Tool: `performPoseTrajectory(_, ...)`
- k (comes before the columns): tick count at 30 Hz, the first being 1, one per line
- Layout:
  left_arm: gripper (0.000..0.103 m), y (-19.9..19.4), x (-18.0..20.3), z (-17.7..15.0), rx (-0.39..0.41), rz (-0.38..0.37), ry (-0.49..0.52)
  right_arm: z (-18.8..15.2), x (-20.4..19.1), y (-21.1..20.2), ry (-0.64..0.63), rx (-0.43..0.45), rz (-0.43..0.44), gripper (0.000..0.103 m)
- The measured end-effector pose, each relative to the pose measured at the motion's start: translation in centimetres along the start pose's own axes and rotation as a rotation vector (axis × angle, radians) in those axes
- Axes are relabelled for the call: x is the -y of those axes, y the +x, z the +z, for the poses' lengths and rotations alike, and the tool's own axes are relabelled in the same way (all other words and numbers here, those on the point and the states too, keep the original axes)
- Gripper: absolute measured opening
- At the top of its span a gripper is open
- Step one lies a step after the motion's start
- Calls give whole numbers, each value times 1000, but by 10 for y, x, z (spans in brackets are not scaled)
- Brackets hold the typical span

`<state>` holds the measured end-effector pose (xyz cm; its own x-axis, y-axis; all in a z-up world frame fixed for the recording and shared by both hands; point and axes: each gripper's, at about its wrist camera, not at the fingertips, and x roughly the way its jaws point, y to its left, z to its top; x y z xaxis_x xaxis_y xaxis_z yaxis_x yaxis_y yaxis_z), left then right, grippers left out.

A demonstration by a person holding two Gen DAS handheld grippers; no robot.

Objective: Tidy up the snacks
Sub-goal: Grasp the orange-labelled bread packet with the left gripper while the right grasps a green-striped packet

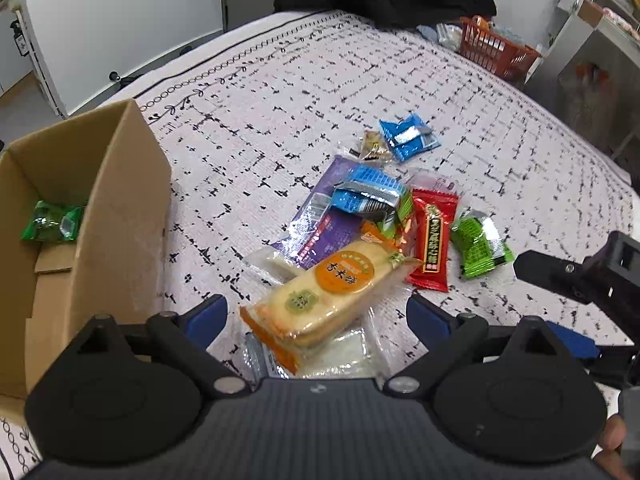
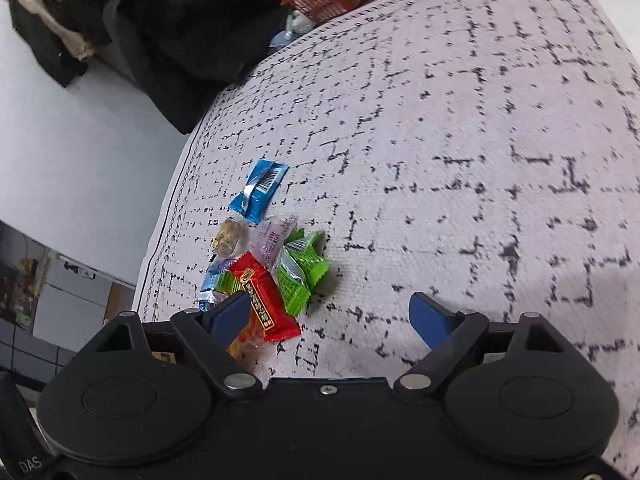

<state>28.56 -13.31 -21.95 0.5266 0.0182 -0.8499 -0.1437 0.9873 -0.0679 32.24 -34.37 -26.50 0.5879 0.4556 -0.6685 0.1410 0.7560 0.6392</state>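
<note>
Left wrist view: your left claw point(image 1: 316, 316) hangs with its blue fingers wide apart, nothing between the pads. Directly ahead of it, between the fingertips and slightly raised at the far end, lies the rice cracker pack point(image 1: 324, 292), orange-trimmed, resting on a clear wrapper. Beyond that sits the snack pile: purple packet point(image 1: 320, 216) under a blue packet point(image 1: 368, 194), red bar point(image 1: 432, 240) to the right, green packet point(image 1: 480, 246) further right. A second blue packet point(image 1: 408, 136) and a small brown sweet point(image 1: 374, 146) lie apart, further ahead. Left of the claw stands the cardboard box point(image 1: 120, 216), open-topped, its near wall just beside the left finger; one green snack point(image 1: 50, 222) lies inside on the floor of it. An orange basket point(image 1: 496, 50) sits far ahead to the right, near dark clothing. Your other claw shows at the right edge of this view.

Right wrist view: your right claw point(image 2: 330, 318) is also spread open and holds nothing. Its left finger overlaps the edge of the pile; the red bar point(image 2: 264, 296) lies just ahead of that finger, green packet point(image 2: 300, 272) beside it. The gap between the fingers looks onto bare patterned bedspread point(image 2: 460, 160). Everything rests on the bed. The lone blue packet point(image 2: 260, 188) lies further ahead to the left.
</note>
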Motion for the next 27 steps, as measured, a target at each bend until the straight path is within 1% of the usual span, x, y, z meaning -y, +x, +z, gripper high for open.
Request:
performPoseTrajectory(2, 94, 6, 1, 1, -4, -1, 8, 2, -3, 3, -22, 8, -2, 84)
performPoseTrajectory(5, 86, 16, 0, 3, -18, -8, 5, 4, -7, 7, -50, 19, -7, 79)
performPoseTrajectory(6, 80, 19, 0, 4, -25, -7, 1, 5, -7, 9, -55, 24, -7, 79)
performPoseTrajectory(7, 72, 21, -1, 5, -35, -8, -7, 6, -8, 11, -57, 26, -7, 78)
performPoseTrajectory(8, 67, 23, -2, 6, -43, -17, -20, 7, -9, 12, -59, 29, -8, 77)
performPoseTrajectory(9, 59, 24, -3, 7, -45, -28, -33, 8, -10, 13, -64, 32, -10, 77)
performPoseTrajectory(10, 53, 24, -3, 8, -44, -34, -41, 8, -12, 14, -72, 36, -12, 76)
performPoseTrajectory(11, 52, 23, -2, 8, -40, -33, -40, 9, -14, 16, -83, 39, -17, 74)
performPoseTrajectory(13, 45, 21, -1, 9, -30, -30, -40, 9, -17, 19, -99, 43, -25, 71)
performPoseTrajectory(16, 41, 16, -3, 11, -21, -45, -53, 9, -21, 23, -124, 45, -29, 62)
performPoseTrajectory(18, 41, 11, -4, 12, -11, -56, -58, 8, -24, 26, -142, 42, -34, 52)
performPoseTrajectory(19, 41, 8, -5, 12, -6, -64, -61, 7, -25, 27, -149, 35, -37, 39)
performPoseTrajectory(20, 41, 4, -7, 13, 0, -72, -65, 7, -25, 28, -148, 26, -33, 35)
performPoseTrajectory(22, 41, -4, -11, 16, 7, -85, -76, 6, -24, 26, -136, 27, -25, 32)
performPoseTrajectory(27, 41, -25, -17, 20, 37, -114, -64, 4, -21, 14, -93, 30, -2, 32)
